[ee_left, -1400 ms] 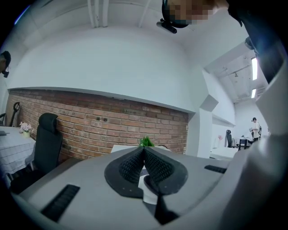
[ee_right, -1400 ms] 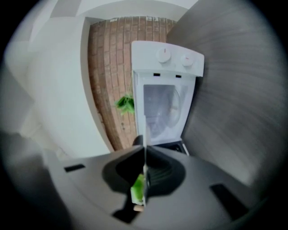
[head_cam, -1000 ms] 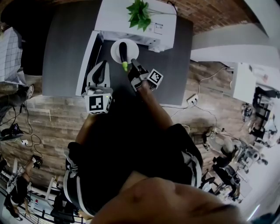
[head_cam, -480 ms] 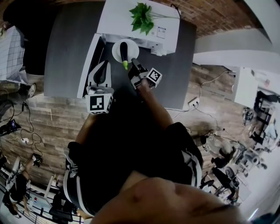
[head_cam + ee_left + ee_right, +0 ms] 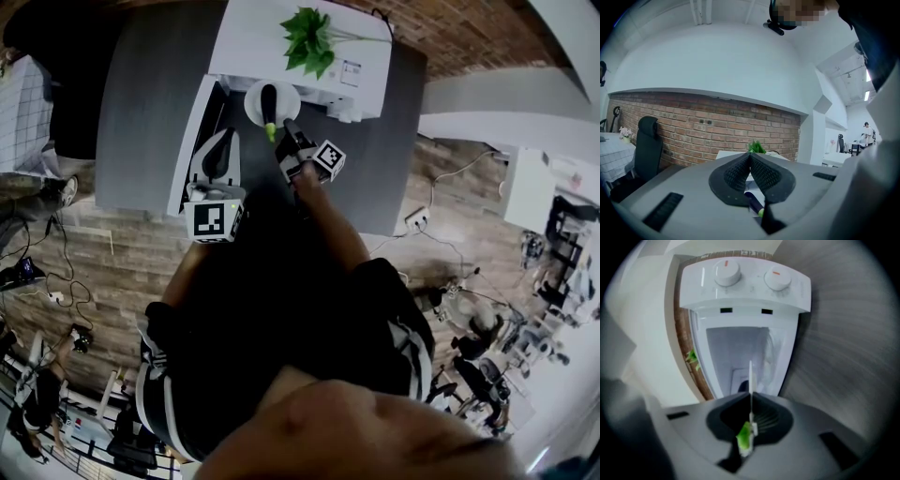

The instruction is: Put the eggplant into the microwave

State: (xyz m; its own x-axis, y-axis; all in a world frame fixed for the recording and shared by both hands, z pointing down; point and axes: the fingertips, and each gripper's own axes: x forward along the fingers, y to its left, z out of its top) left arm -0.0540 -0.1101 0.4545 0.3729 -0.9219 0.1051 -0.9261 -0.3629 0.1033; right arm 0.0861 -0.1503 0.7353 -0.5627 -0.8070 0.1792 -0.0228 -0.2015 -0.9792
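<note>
A dark eggplant [image 5: 269, 101] with a green stem lies on a white plate [image 5: 286, 94] at the mouth of the white microwave [image 5: 281, 37]. My right gripper [image 5: 287, 133] is shut on the plate's near rim. In the right gripper view the plate [image 5: 750, 376] shows edge-on between the jaws of the right gripper [image 5: 751, 416], the green stem [image 5: 745, 437] sits just beside it, and the microwave's open cavity [image 5: 736, 352] lies straight ahead. My left gripper [image 5: 220, 142] hangs to the left by the open door [image 5: 190, 131], shut and empty. Past the tips of the left gripper [image 5: 750, 157] the eggplant [image 5: 753, 201] is partly visible.
The microwave stands on a grey table [image 5: 141, 94] against a brick wall, with a green plant [image 5: 309, 36] on its top. Its two knobs [image 5: 727, 272] sit beside the cavity. A black chair [image 5: 647, 145] stands to the left. Wooden floor with cables lies around the table.
My right gripper has carried the plate with the eggplant a little further toward the microwave's opening. The left gripper has stayed almost where it was.
</note>
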